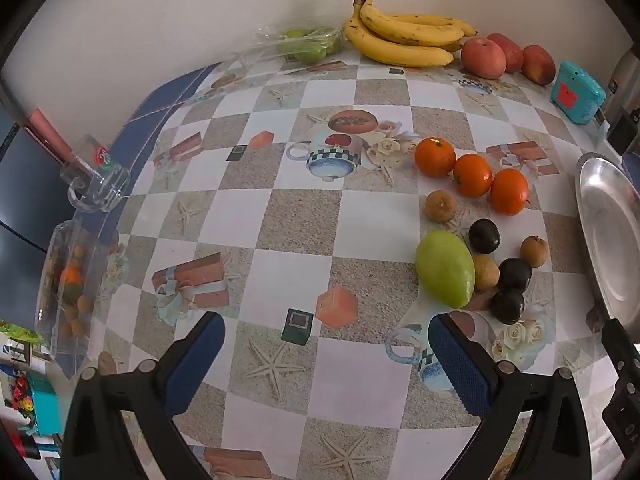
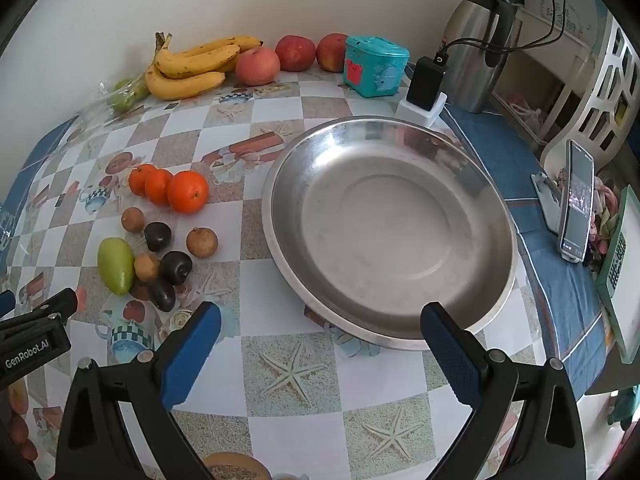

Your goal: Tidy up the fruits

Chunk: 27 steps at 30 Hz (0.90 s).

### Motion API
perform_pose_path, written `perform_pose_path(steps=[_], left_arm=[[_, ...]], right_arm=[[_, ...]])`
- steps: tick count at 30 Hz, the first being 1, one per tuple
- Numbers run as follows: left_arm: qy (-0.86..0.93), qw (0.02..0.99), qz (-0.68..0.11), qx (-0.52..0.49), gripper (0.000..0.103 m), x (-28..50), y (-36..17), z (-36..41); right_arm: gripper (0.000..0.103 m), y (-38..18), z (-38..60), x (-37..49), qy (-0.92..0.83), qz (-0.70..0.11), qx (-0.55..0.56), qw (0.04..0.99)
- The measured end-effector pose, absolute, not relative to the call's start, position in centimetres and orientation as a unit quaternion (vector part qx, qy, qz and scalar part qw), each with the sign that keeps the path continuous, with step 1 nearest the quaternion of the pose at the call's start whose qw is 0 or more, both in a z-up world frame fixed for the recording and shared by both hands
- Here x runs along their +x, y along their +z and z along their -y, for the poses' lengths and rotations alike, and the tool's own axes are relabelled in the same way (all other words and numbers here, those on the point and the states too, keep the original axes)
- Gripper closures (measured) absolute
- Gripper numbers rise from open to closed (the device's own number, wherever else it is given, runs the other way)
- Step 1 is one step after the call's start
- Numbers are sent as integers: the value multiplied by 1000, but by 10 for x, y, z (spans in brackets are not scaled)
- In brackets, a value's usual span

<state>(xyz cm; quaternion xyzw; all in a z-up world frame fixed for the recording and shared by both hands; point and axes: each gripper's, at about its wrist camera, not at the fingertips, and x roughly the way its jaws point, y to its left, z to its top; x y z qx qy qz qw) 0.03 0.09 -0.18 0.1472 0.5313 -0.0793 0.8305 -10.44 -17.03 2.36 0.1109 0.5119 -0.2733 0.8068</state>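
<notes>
Three oranges [image 2: 188, 192] lie in a row on the checkered counter [image 2: 280, 364], left of a wide steel dish [image 2: 392, 224] that holds nothing. Nearer than the oranges sits a loose cluster: a green mango [image 2: 116, 266], dark plums [image 2: 175, 267] and small brown fruits [image 2: 202, 242], some touching one another. Bananas [image 2: 188, 66] and red apples [image 2: 257, 66] rest along the far wall, beside a teal box [image 2: 374, 66]. Left tongs [image 1: 326, 354] hang spread wide above bare counter, gripping nothing. Right tongs [image 2: 320, 340] likewise gape fully, empty, just near of the dish rim.
</notes>
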Motion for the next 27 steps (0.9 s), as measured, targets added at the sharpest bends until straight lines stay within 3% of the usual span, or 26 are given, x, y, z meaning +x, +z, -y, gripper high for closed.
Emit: perform_pose_path(steps=[27], left_arm=[[-85,831,-529,149,0,1,0,2]], right_arm=[[3,24,169,-103,-268,-512,111,809]])
